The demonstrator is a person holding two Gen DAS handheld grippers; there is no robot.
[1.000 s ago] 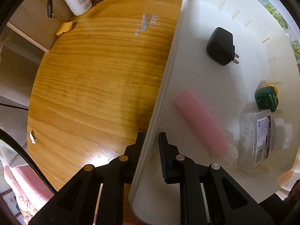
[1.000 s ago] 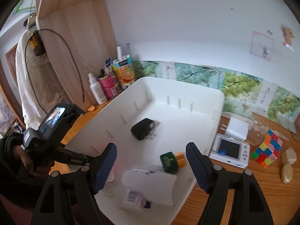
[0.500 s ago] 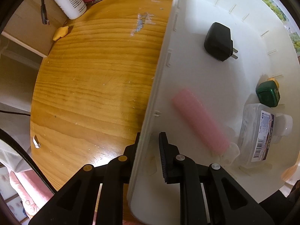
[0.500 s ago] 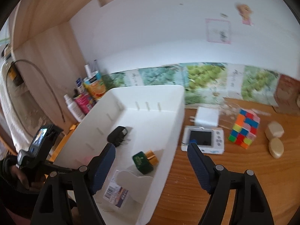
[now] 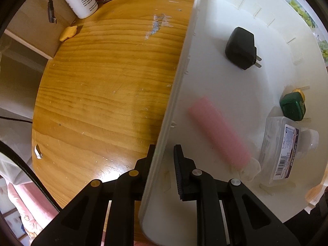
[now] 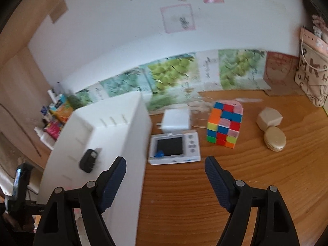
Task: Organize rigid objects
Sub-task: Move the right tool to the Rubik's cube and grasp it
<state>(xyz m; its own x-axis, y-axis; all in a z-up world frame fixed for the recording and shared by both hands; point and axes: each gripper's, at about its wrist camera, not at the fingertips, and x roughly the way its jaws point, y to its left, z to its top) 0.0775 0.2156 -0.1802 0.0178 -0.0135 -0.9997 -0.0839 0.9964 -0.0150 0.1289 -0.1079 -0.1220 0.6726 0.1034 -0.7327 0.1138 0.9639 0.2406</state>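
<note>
The right gripper (image 6: 165,181), wide open and empty, has the small screen device (image 6: 174,149) just beyond it on the table (image 6: 266,184), right of the white bin (image 5: 205,86), whose near left wall the left gripper (image 5: 164,157) straddles.

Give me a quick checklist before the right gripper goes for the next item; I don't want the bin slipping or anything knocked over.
1. Left gripper straddles the white bin wall: ok; firm clamp: cannot tell.
2. Right gripper open and empty: ok.
3. Path to white handheld device: ok, bare table ahead.
4. Rubik's cube apart from the device: ok.
5. Room in bin beside black charger and pink cylinder: ok.
6. Right view sharp enough to aim: not ok, blurred.
</note>
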